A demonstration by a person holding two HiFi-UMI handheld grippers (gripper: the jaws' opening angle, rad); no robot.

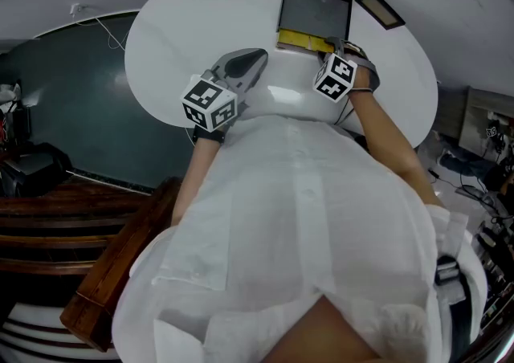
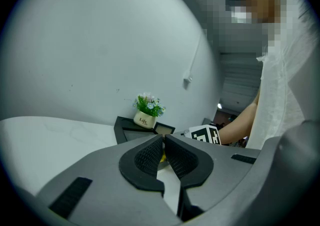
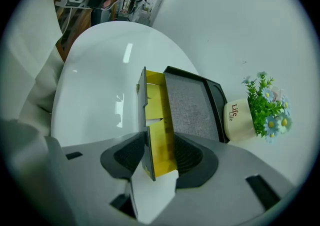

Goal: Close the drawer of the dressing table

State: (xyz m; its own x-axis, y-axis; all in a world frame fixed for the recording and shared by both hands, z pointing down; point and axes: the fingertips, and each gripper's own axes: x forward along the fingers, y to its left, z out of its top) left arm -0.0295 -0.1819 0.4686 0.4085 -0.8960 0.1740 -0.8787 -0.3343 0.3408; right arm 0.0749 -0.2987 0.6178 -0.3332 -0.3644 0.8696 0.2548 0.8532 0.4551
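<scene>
- The drawer [image 3: 159, 120] is not yet closed: its yellow inside lies bare, pulled out of the small black dressing table [image 3: 192, 105] that stands on the white bench [image 3: 95, 85].
- From where I stand, nothing of the closing looks done; the whole push home is left.
- The right gripper [image 3: 157, 154] has its jaws standing partly apart, astride the near end of the drawer. The dark front panel [image 3: 144, 115] sits just inside the left jaw, and the yellow tray fills the rest of the gap. I'd say they straddle it rather than clamp it.
- The left gripper [image 2: 164, 142] hangs off to the side with its jaws drawn together on nothing, well away from the drawer.
- The drawer's long axis runs straight ahead from the right jaws, along the line they point.
- The drawer's open mouth faces up. Its front panel faces out past the left jaw, and the cabinet lies beyond the right jaw.
- So I judge the closing travel to be sideways, from the left jaw's side toward the right jaw's side.
- A flower pot [image 3: 240, 120] stands beyond the cabinet, clear of that path.
</scene>
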